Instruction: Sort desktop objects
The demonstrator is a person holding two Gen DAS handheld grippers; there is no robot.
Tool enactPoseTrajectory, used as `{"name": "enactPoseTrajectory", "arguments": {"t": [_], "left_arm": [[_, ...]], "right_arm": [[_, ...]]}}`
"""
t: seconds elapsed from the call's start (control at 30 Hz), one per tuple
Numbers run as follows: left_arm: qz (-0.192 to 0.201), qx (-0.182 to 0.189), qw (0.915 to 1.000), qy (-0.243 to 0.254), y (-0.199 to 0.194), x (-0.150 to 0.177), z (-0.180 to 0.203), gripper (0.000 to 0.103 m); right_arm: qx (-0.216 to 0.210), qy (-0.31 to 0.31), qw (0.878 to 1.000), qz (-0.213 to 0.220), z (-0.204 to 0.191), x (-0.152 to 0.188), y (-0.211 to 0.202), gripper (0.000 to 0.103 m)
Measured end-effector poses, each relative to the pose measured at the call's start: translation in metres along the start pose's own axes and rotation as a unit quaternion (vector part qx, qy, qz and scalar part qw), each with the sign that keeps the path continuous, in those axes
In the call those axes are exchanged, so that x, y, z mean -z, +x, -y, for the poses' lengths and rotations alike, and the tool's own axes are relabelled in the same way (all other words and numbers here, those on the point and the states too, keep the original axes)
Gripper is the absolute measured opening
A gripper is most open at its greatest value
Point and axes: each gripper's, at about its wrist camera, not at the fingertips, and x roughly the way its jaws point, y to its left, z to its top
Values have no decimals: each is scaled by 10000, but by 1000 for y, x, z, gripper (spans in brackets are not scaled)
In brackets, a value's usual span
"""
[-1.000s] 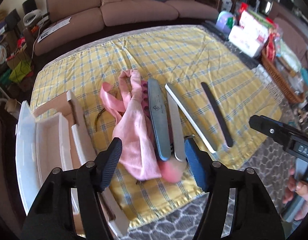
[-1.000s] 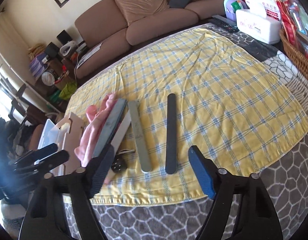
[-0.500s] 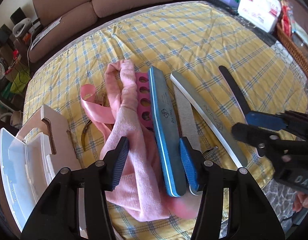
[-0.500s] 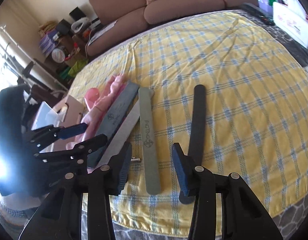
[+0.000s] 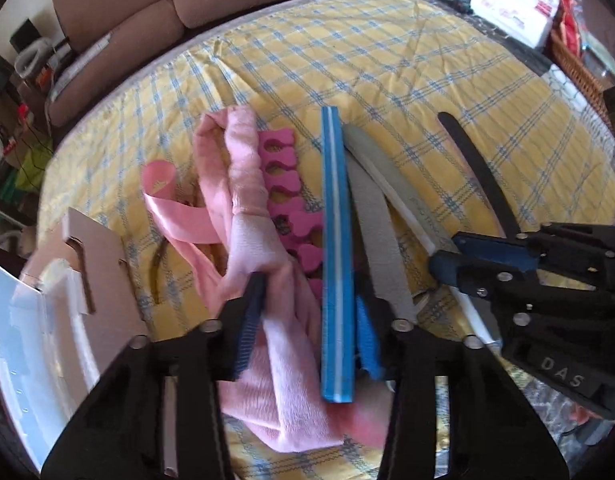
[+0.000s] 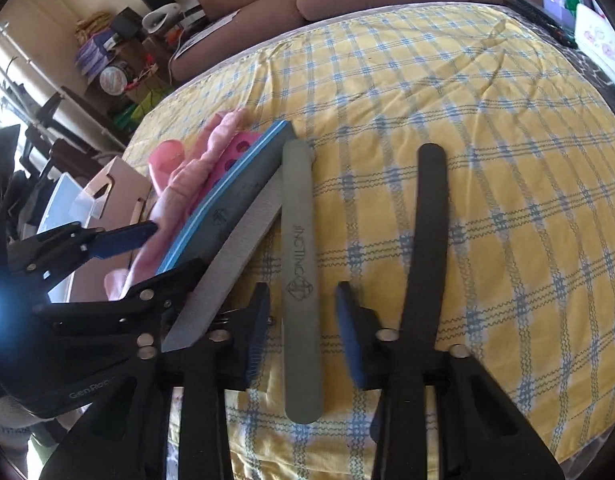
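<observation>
Two grippers are closing at once over a row of nail-care things on the yellow checked cloth (image 6: 447, 92).

The left gripper (image 5: 307, 308) has its jaws narrowing around the thick blue buffer block (image 5: 337, 248) and a fold of the pink towel (image 5: 259, 264). The block appears tipped on its edge, and the right pad looks to be against it, while the left pad presses into the towel. I judge both are being pinched together.

The right gripper (image 6: 301, 328) straddles the grey-green nail file (image 6: 299, 272). Its jaws are closing, but a gap shows on each side of the file, so nothing is held yet.

From that file, the silver file (image 6: 231, 264) lies at about ten o'clock, its near end under the left gripper's body. The black file (image 6: 427, 240) lies at three o'clock, close against the right finger's outer side. The pink toe separator (image 5: 291, 200) sits between towel and block. The open white box (image 5: 35, 344) lies at nine o'clock from the towel, at the cloth's edge.

Risks, as I judge them:
- Lifting the block may drag the towel along, pulling the separator and shifting the files.
- The thin file could slip flat under the pads.
- The two grippers sit near each other and could collide on lifting.
</observation>
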Motion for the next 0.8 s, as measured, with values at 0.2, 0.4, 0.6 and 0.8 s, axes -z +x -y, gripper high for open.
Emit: {"name": "enactPoseTrajectory", "arguments": {"t": [0.2, 0.4, 0.6, 0.8], "left_arm": [[51, 770, 9941, -757, -13, -2, -30, 15], [366, 1121, 9862, -1159, -50, -2, -58, 14], [630, 1935, 9639, -1719, -88, 9, -87, 14], [734, 2122, 9558, -1899, -105, 32, -106, 14]], "right_arm": [[-363, 402, 9982, 254, 9, 0, -10, 18], [-1009, 956, 9882, 645, 21, 1, -43, 18], [-1540, 1134, 9778, 853, 12, 3, -68, 18], [-1724, 1001, 9754, 940, -11, 7, -83, 18]]}}
